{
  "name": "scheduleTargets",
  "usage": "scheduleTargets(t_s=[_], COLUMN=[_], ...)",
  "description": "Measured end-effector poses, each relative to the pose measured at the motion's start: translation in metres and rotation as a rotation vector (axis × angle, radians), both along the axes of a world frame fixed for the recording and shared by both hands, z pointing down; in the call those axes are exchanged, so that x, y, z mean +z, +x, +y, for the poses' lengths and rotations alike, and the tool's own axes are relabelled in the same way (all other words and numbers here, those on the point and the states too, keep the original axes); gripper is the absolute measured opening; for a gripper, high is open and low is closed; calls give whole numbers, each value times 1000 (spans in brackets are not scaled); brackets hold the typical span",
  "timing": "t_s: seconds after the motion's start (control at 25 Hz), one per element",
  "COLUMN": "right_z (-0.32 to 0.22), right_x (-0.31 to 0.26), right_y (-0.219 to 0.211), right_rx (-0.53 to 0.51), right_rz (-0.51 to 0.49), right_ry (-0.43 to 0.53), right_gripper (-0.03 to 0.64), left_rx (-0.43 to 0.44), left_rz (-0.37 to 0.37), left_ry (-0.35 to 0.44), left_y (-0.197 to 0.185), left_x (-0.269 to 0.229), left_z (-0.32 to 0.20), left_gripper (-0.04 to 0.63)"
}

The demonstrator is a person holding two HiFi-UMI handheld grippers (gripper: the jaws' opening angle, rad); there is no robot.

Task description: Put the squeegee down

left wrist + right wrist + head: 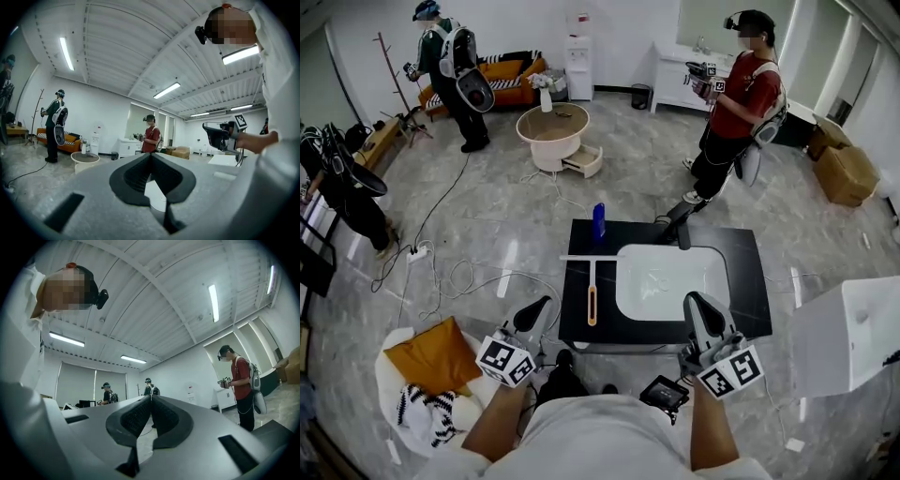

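I'm holding two grippers, left gripper point(542, 306) and right gripper point(695, 302), both with jaws pressed together on nothing, hanging low by my body. One squeegee point(592, 291) is lying flat on the black counter point(581, 234), just left of the one white sink point(670, 281), one blue bottle point(598, 221) standing behind it. The squeegee is touching neither gripper and lying nearer my left.

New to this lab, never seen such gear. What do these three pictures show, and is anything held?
No robot: a person holds a hand-held gripper in each hand. The head view looks down on the left hand-held gripper and right hand-held gripper. The other two cameras ride on the grippers, looking along their jaws; both pairs are shut, holding nothing. On the black counter, the squeegee lies left of the white sink, a blue bottle beyond it.
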State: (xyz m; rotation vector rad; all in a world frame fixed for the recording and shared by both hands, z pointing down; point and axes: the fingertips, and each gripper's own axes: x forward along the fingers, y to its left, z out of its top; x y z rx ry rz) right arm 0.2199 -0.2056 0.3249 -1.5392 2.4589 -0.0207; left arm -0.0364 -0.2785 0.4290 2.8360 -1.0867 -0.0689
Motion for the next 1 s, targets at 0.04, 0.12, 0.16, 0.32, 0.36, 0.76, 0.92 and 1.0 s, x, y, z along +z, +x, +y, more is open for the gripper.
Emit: scheduleTargets(t_s=[0.04, 0.12, 0.16, 0.32, 0.36, 0.76, 0.92, 1.0], right_z=[7, 17, 22, 41, 45, 72, 91, 103], right_x=[0, 0, 1, 5, 5, 11, 18, 23], right_y=[1, 0, -1, -4, -5, -24, -49, -60], right_rx=[-10, -35, -48, -74, -75, -47, -21, 2], right_rz=[-1, -3, -5, -19, -22, 3, 56, 82], right_ry=[3, 8, 11, 16, 18, -11, -41, -60], right_gripper=[18, 18, 17, 15, 15, 15, 15, 15], left_rx=[-6, -25, -34, -34, -34, -51, -56, -68], left_rz=[0, 2, 1, -12, -13, -17, -23, -6], left_ry=[0, -1, 3, 31, 38, 74, 93, 87], left_y=[0, -2, -3, -8, -9, -23, -41, -52], left_x=[-1, -4, -5, -12, -15, -34, -38, -39], left_z=[7, 20, 27, 56, 61, 95, 113, 125], left_gripper=[17, 15, 15, 15, 17, 15, 15, 17])
